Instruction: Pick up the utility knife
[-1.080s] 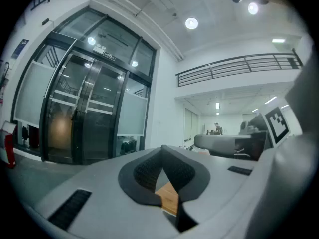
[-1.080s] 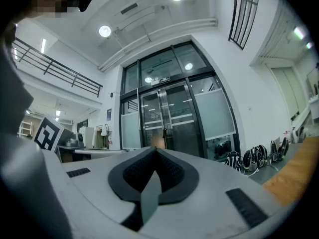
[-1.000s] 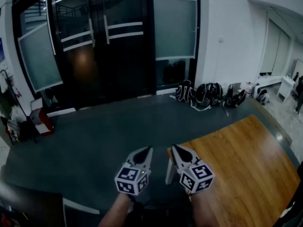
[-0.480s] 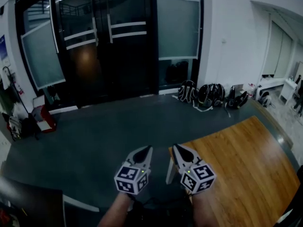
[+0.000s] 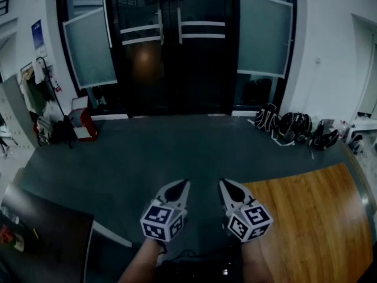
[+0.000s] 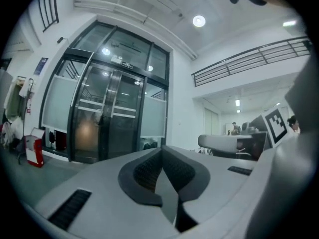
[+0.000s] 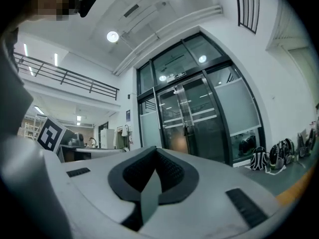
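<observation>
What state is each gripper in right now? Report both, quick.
Left gripper: shut, nothing between its jaws.
Right gripper: shut, nothing between its jaws.

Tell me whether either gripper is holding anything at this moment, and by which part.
Nothing is held. The left gripper and the right gripper are both shut, pads together, with nothing between the jaws.
</observation>
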The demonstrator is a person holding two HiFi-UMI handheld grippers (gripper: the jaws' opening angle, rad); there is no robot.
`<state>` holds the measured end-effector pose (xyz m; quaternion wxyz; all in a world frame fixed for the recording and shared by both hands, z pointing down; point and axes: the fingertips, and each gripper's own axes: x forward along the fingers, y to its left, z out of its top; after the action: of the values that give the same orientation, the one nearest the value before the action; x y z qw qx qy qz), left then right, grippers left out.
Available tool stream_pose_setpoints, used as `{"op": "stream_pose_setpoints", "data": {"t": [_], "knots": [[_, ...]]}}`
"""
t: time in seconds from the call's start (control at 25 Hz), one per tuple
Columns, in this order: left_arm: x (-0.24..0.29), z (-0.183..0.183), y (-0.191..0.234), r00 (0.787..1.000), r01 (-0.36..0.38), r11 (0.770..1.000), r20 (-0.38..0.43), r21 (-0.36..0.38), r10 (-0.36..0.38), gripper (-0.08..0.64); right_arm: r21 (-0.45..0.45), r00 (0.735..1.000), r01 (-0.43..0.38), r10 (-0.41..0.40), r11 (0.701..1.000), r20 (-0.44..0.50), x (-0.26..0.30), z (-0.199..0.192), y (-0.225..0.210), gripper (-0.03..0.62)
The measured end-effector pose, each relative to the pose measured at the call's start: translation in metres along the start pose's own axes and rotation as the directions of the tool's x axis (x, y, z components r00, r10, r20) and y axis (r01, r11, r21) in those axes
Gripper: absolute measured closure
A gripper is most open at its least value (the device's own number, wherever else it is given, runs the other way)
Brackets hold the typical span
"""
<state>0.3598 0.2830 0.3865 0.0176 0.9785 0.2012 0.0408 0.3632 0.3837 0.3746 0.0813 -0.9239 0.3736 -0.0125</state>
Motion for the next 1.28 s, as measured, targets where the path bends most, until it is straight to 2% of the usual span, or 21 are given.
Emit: {"op": "stream_pose_setpoints", "data": {"t": [0.16,0.28,0.48,0.68,0.84,1.0,1.16,1.28], "knots": [[-0.040,-0.004,0.043,0.994,-0.109,0.994,-0.002,-0.011,0.109,0.554,0.004,0.994,-0.108,0.108,0.994,-0.032,0.033,-0.013,0.043,0.583],[-0.074,-0.005,0.080,0.979,-0.203,0.979,-0.005,-0.022,0.203,0.552,0.007,0.979,-0.196,0.196,0.981,-0.063,0.060,-0.021,0.082,0.583],[-0.149,-0.009,0.134,0.941,-0.338,0.940,-0.015,-0.049,0.337,0.553,0.019,0.944,-0.314,0.314,0.949,-0.103,0.098,-0.038,0.162,0.583],[-0.240,-0.026,0.187,0.886,-0.463,0.882,-0.021,-0.082,0.463,0.554,0.011,0.887,-0.446,0.444,0.895,-0.126,0.128,-0.057,0.261,0.583],[-0.312,-0.039,0.223,0.824,-0.566,0.818,-0.028,-0.105,0.566,0.554,0.017,0.832,-0.542,0.539,0.840,-0.131,0.140,-0.067,0.340,0.583],[-0.379,-0.049,0.251,0.750,-0.659,0.741,-0.039,-0.128,0.660,0.554,0.035,0.753,-0.643,0.640,0.765,-0.151,0.146,-0.086,0.414,0.583],[-0.444,-0.062,0.274,0.662,-0.747,0.651,-0.061,-0.136,0.747,0.553,0.048,0.663,-0.731,0.726,0.680,-0.180,0.152,-0.102,0.484,0.583],[-0.485,-0.069,0.286,0.581,-0.810,0.566,-0.082,-0.154,0.810,0.554,0.061,0.578,-0.799,0.792,0.598,-0.197,0.155,-0.109,0.530,0.583]]}}
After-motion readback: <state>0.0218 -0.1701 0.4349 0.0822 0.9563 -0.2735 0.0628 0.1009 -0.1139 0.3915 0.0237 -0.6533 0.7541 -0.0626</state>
